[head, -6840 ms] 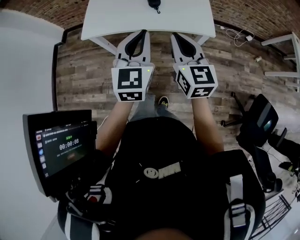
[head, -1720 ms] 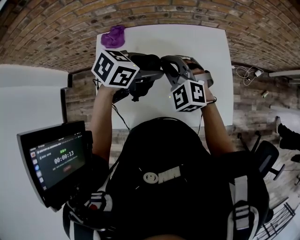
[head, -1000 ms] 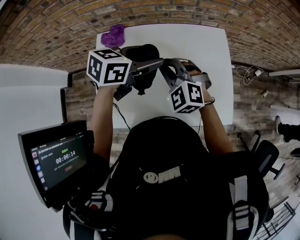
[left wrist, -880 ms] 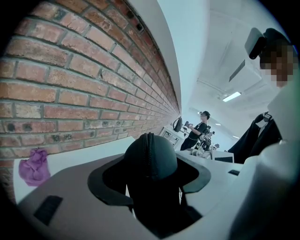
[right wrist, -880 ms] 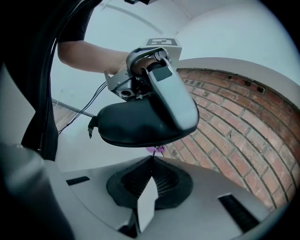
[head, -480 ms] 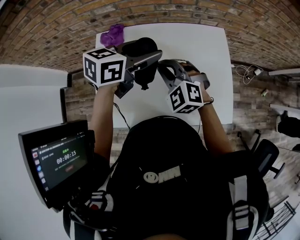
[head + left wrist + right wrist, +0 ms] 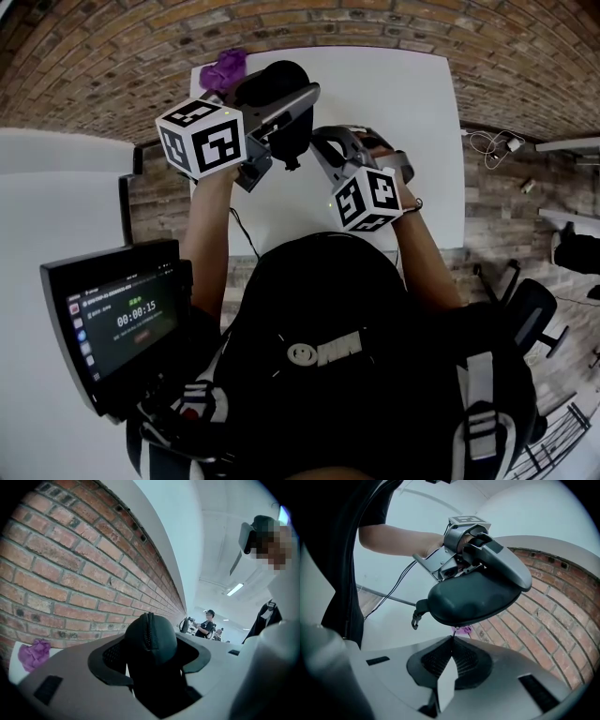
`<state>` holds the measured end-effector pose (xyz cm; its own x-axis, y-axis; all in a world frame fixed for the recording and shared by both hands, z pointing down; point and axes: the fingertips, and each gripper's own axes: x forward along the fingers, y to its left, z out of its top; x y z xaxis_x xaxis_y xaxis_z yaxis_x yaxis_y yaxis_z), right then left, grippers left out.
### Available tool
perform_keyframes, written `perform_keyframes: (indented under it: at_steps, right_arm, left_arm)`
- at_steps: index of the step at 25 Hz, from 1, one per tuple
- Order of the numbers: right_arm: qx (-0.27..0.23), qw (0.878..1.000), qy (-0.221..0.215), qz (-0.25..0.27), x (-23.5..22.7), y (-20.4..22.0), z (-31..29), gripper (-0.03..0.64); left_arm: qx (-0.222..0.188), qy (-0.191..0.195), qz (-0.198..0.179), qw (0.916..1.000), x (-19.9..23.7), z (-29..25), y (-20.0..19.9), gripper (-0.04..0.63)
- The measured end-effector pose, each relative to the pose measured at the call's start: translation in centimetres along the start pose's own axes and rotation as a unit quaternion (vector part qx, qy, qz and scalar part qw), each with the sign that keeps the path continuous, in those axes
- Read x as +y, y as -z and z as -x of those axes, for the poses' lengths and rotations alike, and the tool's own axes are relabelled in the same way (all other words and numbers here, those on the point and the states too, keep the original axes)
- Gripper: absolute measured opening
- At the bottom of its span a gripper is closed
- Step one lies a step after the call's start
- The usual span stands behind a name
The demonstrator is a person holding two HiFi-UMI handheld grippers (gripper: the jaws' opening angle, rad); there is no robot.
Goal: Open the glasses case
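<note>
The black zippered glasses case [image 7: 274, 82] hangs in the air above the white table [image 7: 403, 103], and my left gripper [image 7: 296, 101] is shut on it from the left. In the left gripper view the case [image 7: 150, 637] fills the gap between the pads, zip seam facing up. My right gripper [image 7: 452, 639] sits just under the case [image 7: 473, 597], jaws shut, pinching the thin zipper pull [image 7: 454, 630] at their tips. A small clip [image 7: 415, 618] dangles from the case's left end. In the head view the right gripper [image 7: 317, 141] is right of and below the case.
A crumpled purple cloth [image 7: 225, 67] lies at the table's far left corner, close to the brick wall [image 7: 112, 56]. A tablet screen [image 7: 122, 314] sits at my lower left. An office chair [image 7: 525, 309] stands on the wood floor to the right.
My left gripper has carried the case up and toward the far left of the table, near the purple cloth. The right gripper has stayed almost where it was.
</note>
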<state>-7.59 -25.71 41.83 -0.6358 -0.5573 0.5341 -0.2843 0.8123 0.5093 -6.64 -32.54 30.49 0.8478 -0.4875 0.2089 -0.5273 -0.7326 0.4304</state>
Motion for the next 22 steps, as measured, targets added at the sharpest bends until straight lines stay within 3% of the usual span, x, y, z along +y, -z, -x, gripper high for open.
perform_keyframes:
  at_steps: [9, 13, 16, 18, 20, 21, 22]
  right_arm:
    - [-0.026, 1.000, -0.003, -0.010, 1.4, -2.0, 0.5, 0.006]
    - [-0.033, 0.999, -0.011, -0.011, 2.0, -2.5, 0.5, 0.006]
    - [-0.057, 0.996, -0.018, -0.070, 1.3, -1.9, 0.6, 0.006]
    - [-0.082, 0.987, -0.031, -0.136, 0.6, -1.0, 0.9, 0.006]
    - [-0.108, 0.968, -0.072, -0.216, 0.7, 0.2, 1.2, 0.053]
    - [-0.131, 0.950, -0.102, -0.264, 0.7, 0.4, 1.6, 0.103]
    - [-0.168, 0.924, -0.133, -0.318, 0.5, 0.2, 2.2, 0.136]
  left_arm:
    - [-0.072, -0.014, -0.011, 0.9972, -0.8, 1.3, -2.3, 0.288]
    - [-0.080, -0.014, -0.017, 0.9966, -1.1, 1.6, -2.5, 0.288]
    - [-0.089, -0.015, -0.015, 0.9958, -0.9, 1.9, -2.8, 0.288]
    - [-0.105, -0.019, -0.008, 0.9943, -0.5, 2.4, -3.3, 0.288]
    - [-0.113, -0.023, -0.008, 0.9933, -0.2, 2.9, -3.9, 0.288]
    - [-0.116, -0.022, -0.009, 0.9929, -0.1, 3.1, -4.1, 0.288]
    - [-0.121, -0.019, -0.010, 0.9924, -0.1, 3.2, -4.3, 0.288]
